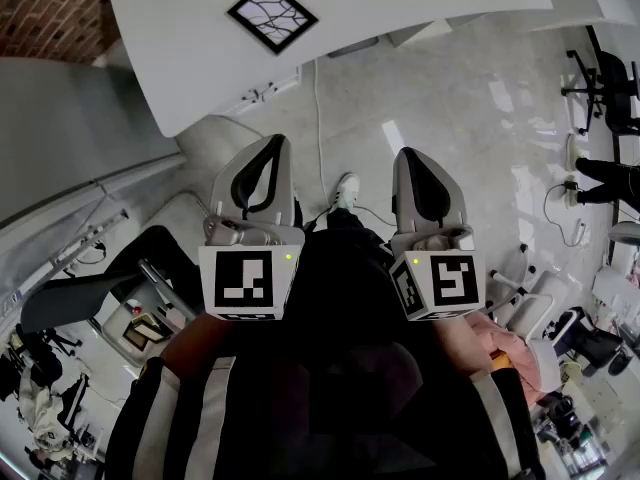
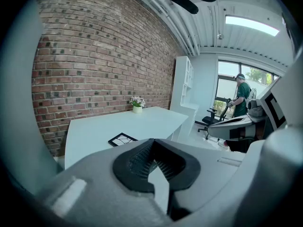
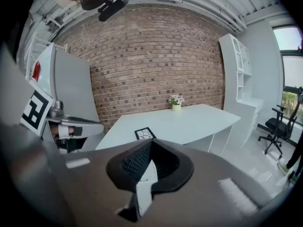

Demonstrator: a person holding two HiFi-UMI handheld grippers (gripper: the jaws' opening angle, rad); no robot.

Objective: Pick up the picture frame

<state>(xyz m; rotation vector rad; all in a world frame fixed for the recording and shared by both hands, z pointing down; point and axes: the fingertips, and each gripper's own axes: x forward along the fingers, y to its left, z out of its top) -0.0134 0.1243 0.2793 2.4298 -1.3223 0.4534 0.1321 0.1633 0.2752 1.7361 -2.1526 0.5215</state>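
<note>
Left tongs (image 1: 268, 150) and right tongs (image 1: 413, 160) shut, empty, side by side over floor (image 1: 450, 88), well apart from white bench (image 1: 190, 58). Black picture frame (image 1: 272, 15) flat on bench near its front edge. Small flower pot (image 3: 176, 100) by brick wall (image 3: 156, 56).

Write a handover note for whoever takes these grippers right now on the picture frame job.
Left gripper: shut, empty, over the floor short of the table.
Right gripper: shut, empty, level with the left one.
Frame: flat on the table, ahead of both grippers, untouched.
Done: nothing yet.
Left: step up to the table, open a gripper, grip the frame, lift it.
</note>
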